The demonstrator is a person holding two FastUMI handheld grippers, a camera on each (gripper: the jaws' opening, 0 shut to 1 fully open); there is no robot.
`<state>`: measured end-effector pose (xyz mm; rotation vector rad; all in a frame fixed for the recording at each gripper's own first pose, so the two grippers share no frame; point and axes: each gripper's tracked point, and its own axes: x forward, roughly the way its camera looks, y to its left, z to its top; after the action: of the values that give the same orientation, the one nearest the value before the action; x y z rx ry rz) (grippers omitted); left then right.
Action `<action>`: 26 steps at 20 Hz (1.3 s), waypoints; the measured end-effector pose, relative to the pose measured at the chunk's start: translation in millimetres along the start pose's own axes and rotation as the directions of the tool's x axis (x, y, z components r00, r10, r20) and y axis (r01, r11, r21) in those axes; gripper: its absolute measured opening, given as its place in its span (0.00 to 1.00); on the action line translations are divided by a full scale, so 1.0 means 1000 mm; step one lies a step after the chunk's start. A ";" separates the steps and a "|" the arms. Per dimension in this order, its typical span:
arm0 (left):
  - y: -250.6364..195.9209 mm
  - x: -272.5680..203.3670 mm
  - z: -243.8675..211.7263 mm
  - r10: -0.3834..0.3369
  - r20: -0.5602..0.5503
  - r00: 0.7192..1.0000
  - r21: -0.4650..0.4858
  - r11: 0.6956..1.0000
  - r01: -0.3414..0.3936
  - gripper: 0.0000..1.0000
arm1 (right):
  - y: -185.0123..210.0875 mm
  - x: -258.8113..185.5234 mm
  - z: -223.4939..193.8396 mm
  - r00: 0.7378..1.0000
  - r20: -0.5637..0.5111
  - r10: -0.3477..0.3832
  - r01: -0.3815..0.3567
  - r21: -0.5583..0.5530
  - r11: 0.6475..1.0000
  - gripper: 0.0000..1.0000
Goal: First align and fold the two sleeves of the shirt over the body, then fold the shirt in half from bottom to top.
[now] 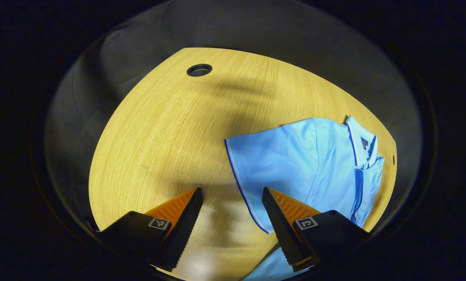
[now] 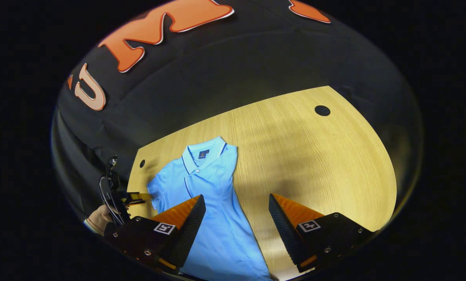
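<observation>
shirt (image 2: 213, 203): lying flat on the table (image 2: 314, 156), one sleeve spreading out
left gripper (image 1: 233, 190): I'm hovering it spread apart, just beside the shirt's sleeve
right gripper (image 2: 236, 197): I'm holding it gaping wide above the shirt's body

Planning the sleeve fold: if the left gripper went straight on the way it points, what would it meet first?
Probably bare table: the left gripper, jaws open, points just beside the shirt sleeve's hem. Depth is unclear, so one finger might graze that hem.
</observation>
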<state>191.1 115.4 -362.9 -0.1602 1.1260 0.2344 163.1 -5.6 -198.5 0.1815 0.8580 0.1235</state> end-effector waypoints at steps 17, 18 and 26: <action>-0.059 -0.039 0.020 -0.023 0.093 0.995 0.122 0.992 0.011 0.09 | -0.022 -0.017 0.006 0.997 0.071 -0.031 0.033 -0.037 0.999 0.99; -0.068 -0.052 0.026 -0.039 0.118 0.992 0.155 0.988 0.021 0.08 | -0.021 -0.019 0.008 0.996 0.088 -0.029 0.032 -0.035 0.999 0.99; -0.198 -0.111 0.012 -0.242 0.130 0.961 0.323 0.927 0.190 0.09 | -0.005 -0.070 0.043 0.950 0.313 -0.004 0.060 -0.170 0.984 0.98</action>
<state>208.7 -84.0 -255.9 0.0140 0.9536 -0.1255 150.7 -27.8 -120.1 0.0177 0.5308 0.1361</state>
